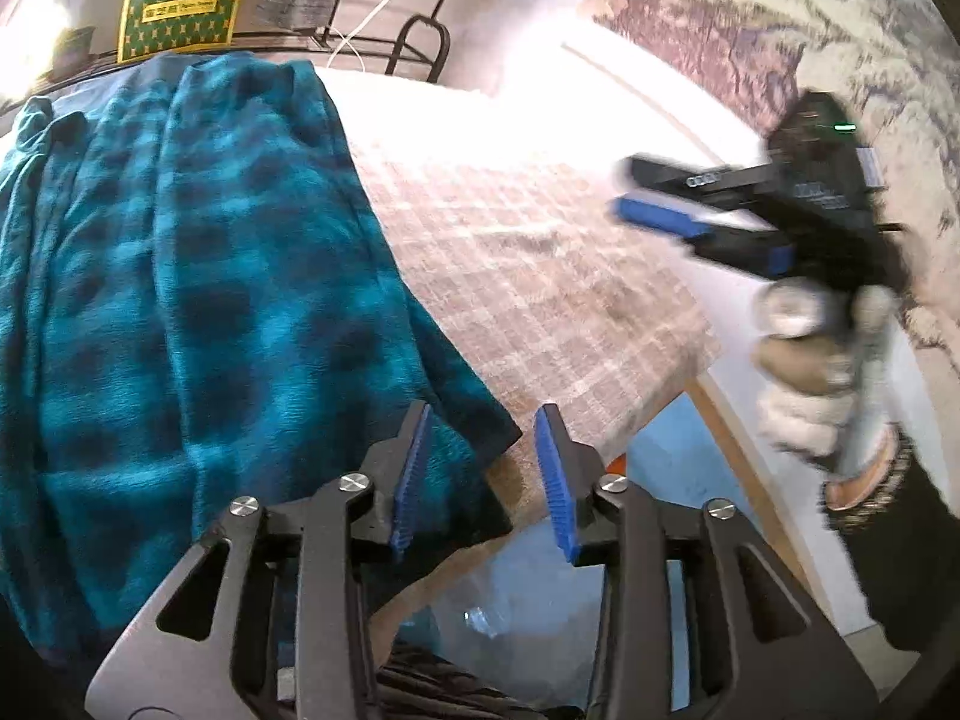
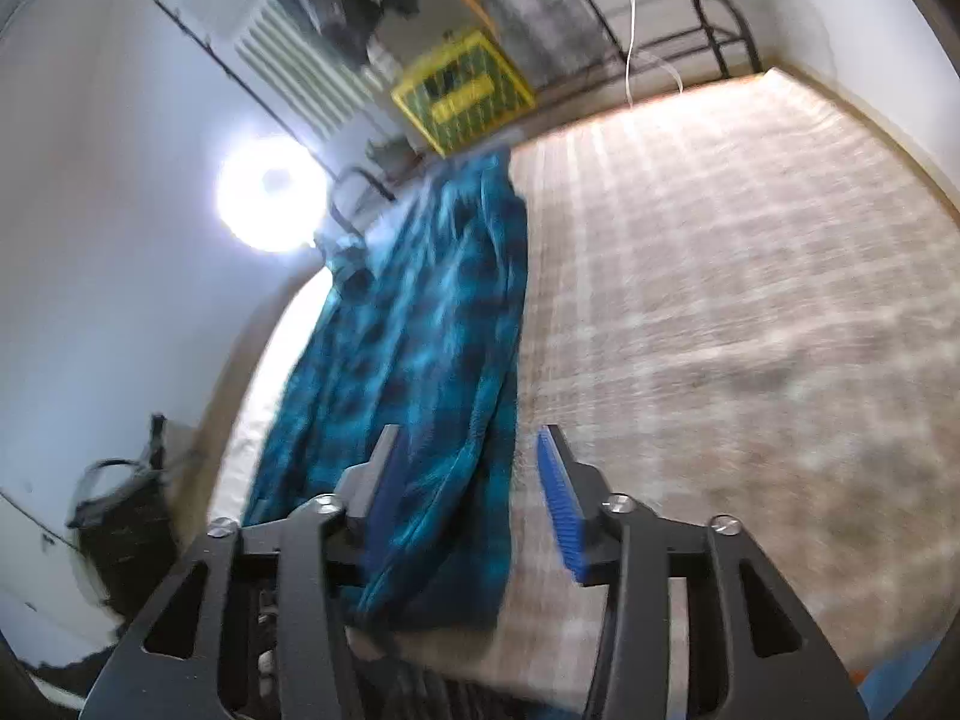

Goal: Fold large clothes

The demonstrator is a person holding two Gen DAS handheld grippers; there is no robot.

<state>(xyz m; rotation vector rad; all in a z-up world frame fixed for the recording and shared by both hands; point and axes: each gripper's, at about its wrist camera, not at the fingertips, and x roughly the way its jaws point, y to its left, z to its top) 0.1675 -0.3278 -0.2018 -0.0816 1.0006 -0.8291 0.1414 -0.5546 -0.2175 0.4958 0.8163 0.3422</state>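
Left tool [image 1: 483, 420] gaping, empty, poised over near corner of teal plaid garment [image 1: 180, 276] for pickup. Right tool [image 2: 465, 444] likewise parted, nothing held. Garment stretches ahead-left along bed [image 2: 720, 300], laid long for folding.

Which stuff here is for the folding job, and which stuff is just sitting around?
For the job:
blue checked garment, lying in a long strip on the bed
left gripper, open, at its near corner
right gripper, open, holding nothing
checked bed cover underneath

Just lying about:
yellow-and-green box
round lamp
black bag on the floor
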